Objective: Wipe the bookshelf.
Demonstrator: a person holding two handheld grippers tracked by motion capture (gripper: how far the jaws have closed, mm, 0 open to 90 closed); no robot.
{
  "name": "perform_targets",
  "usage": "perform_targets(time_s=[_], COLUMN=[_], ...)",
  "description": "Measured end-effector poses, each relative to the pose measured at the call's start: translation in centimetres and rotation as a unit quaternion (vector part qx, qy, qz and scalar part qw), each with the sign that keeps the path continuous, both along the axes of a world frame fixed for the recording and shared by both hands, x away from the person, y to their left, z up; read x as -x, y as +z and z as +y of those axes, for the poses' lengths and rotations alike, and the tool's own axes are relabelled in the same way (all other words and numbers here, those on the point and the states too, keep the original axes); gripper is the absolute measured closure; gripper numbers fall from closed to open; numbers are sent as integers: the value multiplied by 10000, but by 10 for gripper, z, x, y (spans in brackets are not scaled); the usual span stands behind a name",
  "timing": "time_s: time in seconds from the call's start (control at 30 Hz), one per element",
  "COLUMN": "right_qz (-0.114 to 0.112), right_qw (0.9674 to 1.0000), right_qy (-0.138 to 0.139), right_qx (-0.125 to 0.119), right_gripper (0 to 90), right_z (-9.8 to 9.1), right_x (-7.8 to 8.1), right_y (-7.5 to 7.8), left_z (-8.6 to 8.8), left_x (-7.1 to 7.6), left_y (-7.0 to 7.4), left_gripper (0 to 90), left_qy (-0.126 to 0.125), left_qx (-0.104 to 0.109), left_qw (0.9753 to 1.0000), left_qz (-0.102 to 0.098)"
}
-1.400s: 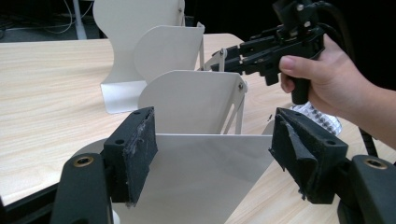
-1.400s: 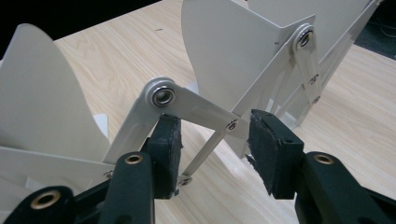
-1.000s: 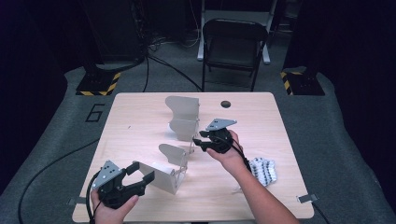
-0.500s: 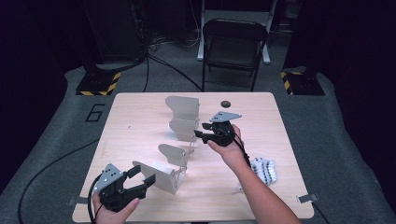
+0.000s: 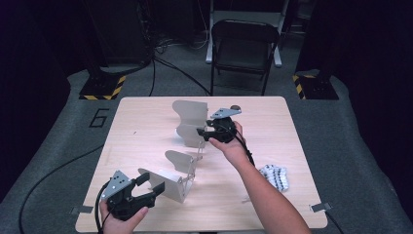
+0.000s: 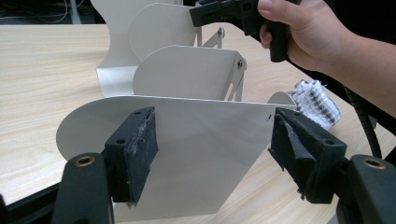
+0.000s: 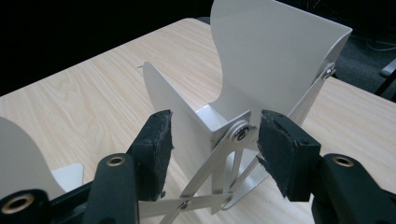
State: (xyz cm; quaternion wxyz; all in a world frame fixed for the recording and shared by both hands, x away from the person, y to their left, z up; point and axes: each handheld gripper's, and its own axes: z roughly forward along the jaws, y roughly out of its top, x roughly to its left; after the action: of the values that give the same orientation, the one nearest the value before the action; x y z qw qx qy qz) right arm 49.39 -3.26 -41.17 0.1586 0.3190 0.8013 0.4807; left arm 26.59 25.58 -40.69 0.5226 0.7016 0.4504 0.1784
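A white metal folding rack (image 5: 181, 161) of curved panels joined by thin scissor arms stands across the middle of the table. My left gripper (image 5: 151, 184) sits at the near left. Its jaws stand wide apart in front of the nearest panel (image 6: 201, 140) and do not press on it. My right gripper (image 5: 202, 133) is at the far part of the rack. Its jaws have just been opening. A low panel (image 7: 187, 121) and a scissor-arm pivot (image 7: 241, 135) lie between them, untouched by the pads. The tall end panel (image 7: 271, 51) rises just beyond. From the left gripper view, the right gripper (image 6: 205, 14) shows at the top.
A small white blister pack (image 5: 275, 176) lies on the table (image 5: 311, 146) to the right of my right forearm. A small dark object (image 5: 235, 107) sits near the far edge. A black folding chair (image 5: 243, 46) stands beyond the table.
My right hand has moved away from me, from the middle panel to the far part of the rack, and its jaws have widened. The left gripper has stayed in place.
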Motion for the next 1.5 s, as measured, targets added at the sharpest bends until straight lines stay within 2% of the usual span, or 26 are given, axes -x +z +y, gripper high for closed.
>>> perform_targets(time_s=[0.27,0.33,0.37,0.5,0.7,0.73,0.83,1.13,1.23,1.43,1.5], right_qz=[-89,-144,-138,-136,-294,-257,-242,-165,-82,10,10], right_qw=[9999,9998,9997,9997,9994,9992,9991,9992,9994,9993,9992], right_qy=[59,134,181,198,155,222,239,227,197,164,156], right_qx=[18,-10,55,72,106,199,244,276,285,342,379], right_gripper=[444,447,447,467,496,493,478,491,518,550,553], right_z=[5,6,8,10,14,13,16,17,17,16,15], right_x=[-7,-10,-11,-12,-11,-12,-14,-15,-13,-10,-9], right_y=[2,2,2,2,0,1,1,0,2,4,5], left_z=[1,2,2,0,-1,-1,-1,-5,-10,-21,-22], left_x=[-1,-2,-2,-2,0,0,2,4,11,18,19], left_y=[1,1,1,1,2,2,3,1,-1,-8,-10], left_gripper=[314,314,314,314,314,314,314,333,339,339,337], left_qy=[0,2,-4,-9,-8,-16,-36,-138,-240,-361,-376], left_qx=[27,7,17,15,18,23,51,46,88,-2,-109], left_qw=[10000,10000,10000,10000,10000,10000,10000,9999,9996,9993,9991], left_qz=[11,13,18,17,22,10,-8,33,91,135,182])
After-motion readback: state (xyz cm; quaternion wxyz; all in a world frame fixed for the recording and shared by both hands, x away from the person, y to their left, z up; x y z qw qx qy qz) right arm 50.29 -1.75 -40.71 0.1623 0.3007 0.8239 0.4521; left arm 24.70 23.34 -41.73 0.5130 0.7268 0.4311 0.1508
